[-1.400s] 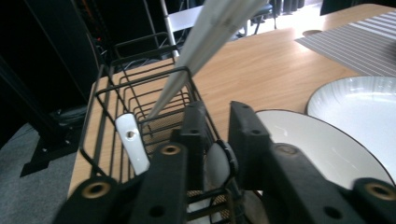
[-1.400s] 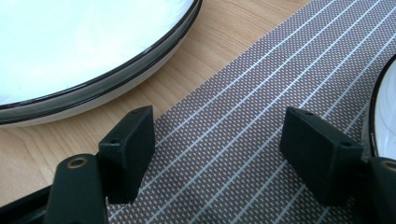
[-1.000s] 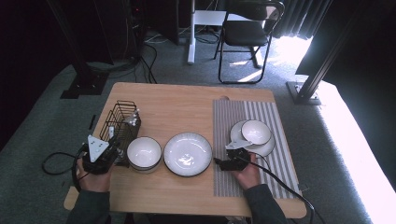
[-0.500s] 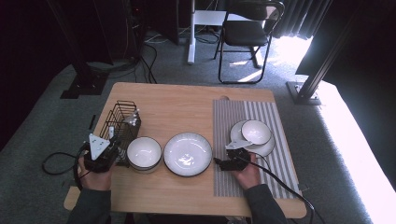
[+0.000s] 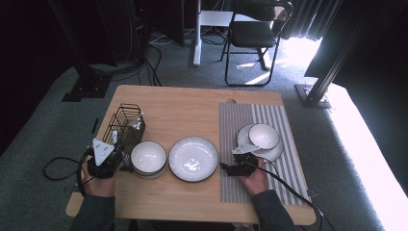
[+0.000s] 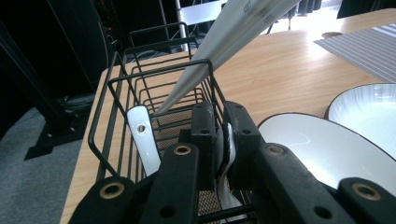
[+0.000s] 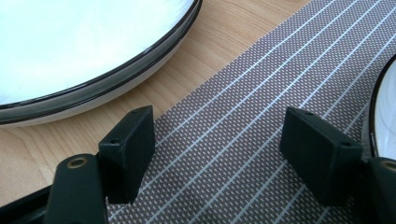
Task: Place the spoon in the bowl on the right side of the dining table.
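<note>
1. Jaws of the left gripper (image 6: 218, 135) have just been closing and now clamp the white handle of a spoon (image 6: 227, 154) standing in the black wire basket (image 6: 116, 88) at the table's left edge.
2. Jaws of the right gripper (image 7: 219, 149) are spread wide, grasping nothing, low over the striped mat (image 7: 261, 93).
3. Just beyond the basket, a white bowl (image 5: 148, 157) sits beside a plate (image 5: 193, 158).
4. Long white sticks (image 6: 233, 32) lean out of the basket's far side.

spoon (image 6: 227, 154) | white, glossy | upright in black wire basket (image 6: 140, 84) | pinched
</note>
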